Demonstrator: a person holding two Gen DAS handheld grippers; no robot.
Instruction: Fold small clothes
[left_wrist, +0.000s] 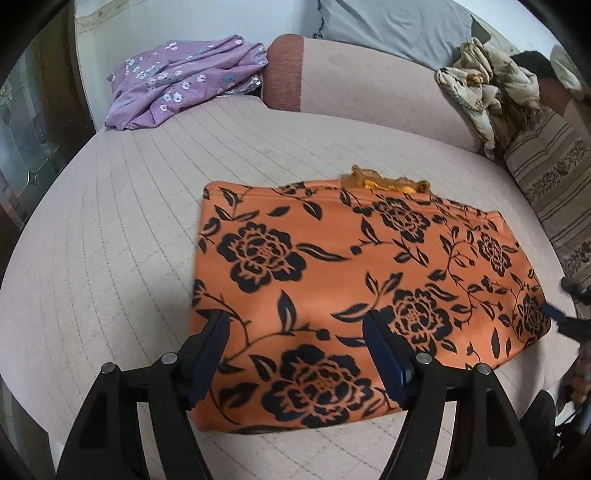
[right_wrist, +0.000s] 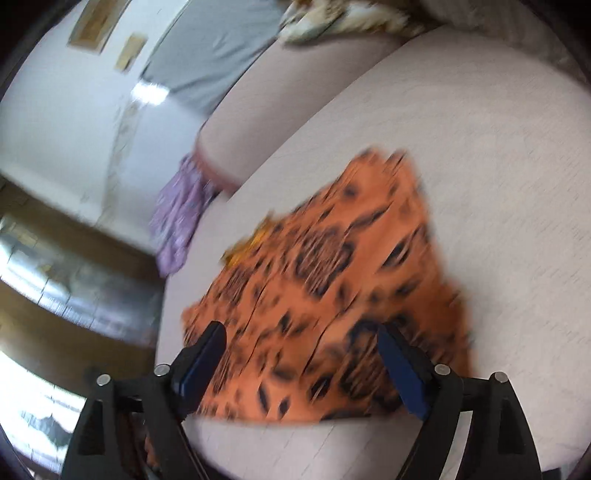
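An orange garment with black flowers (left_wrist: 354, 280) lies folded flat on the pale quilted bed (left_wrist: 110, 236). A yellow-brown lace edge (left_wrist: 388, 182) sticks out at its far side. My left gripper (left_wrist: 297, 325) is open just above the garment's near left corner, holding nothing. The right gripper's tip (left_wrist: 554, 314) shows at the garment's right corner. In the blurred right wrist view the same garment (right_wrist: 332, 295) lies under my open, empty right gripper (right_wrist: 301, 336).
A purple flowered cloth (left_wrist: 177, 81) lies crumpled at the bed's far left. A beige patterned cloth (left_wrist: 491, 92) and a striped cushion (left_wrist: 554, 184) sit at the far right. A pink bolster (left_wrist: 351, 81) and grey pillow (left_wrist: 391, 26) line the back.
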